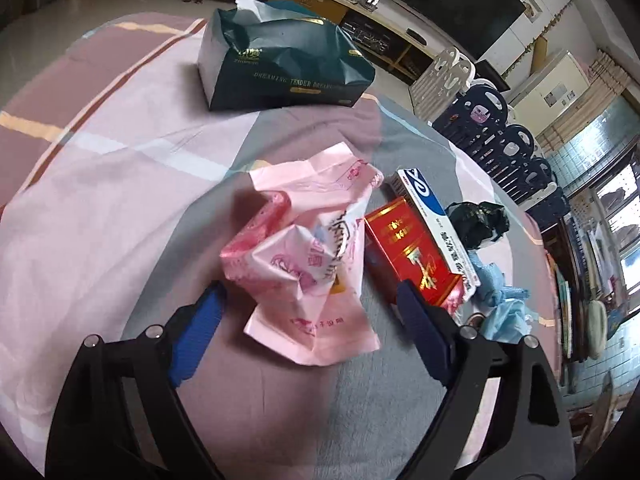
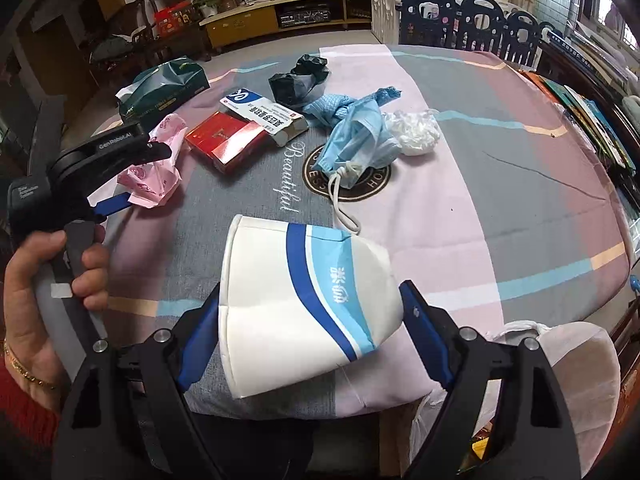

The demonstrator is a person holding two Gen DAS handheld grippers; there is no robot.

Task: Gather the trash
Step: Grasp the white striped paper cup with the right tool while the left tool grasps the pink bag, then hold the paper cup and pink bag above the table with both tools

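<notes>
My left gripper (image 1: 312,300) stands open over a crumpled pink wrapper (image 1: 304,264) on the tablecloth, one blue pad on each side and neither pressing it. The right wrist view shows that gripper (image 2: 140,178) straddling the pink wrapper (image 2: 156,168), with a hand (image 2: 40,280) on its handle. My right gripper (image 2: 310,304) is shut on a white and blue paper pack (image 2: 304,304), held above the table's near edge. A red box (image 1: 408,252), a white and blue medicine box (image 1: 432,216), a black crumpled bag (image 1: 476,220) and blue face masks (image 2: 356,136) lie nearby.
A dark green tissue pack (image 1: 280,60) sits at the table's far side. A wad of clear white plastic (image 2: 416,128) lies beside the masks. A white plastic bag (image 2: 572,368) hangs below the table edge at lower right. Dark blue playpen panels (image 2: 480,20) stand behind the table (image 2: 500,200).
</notes>
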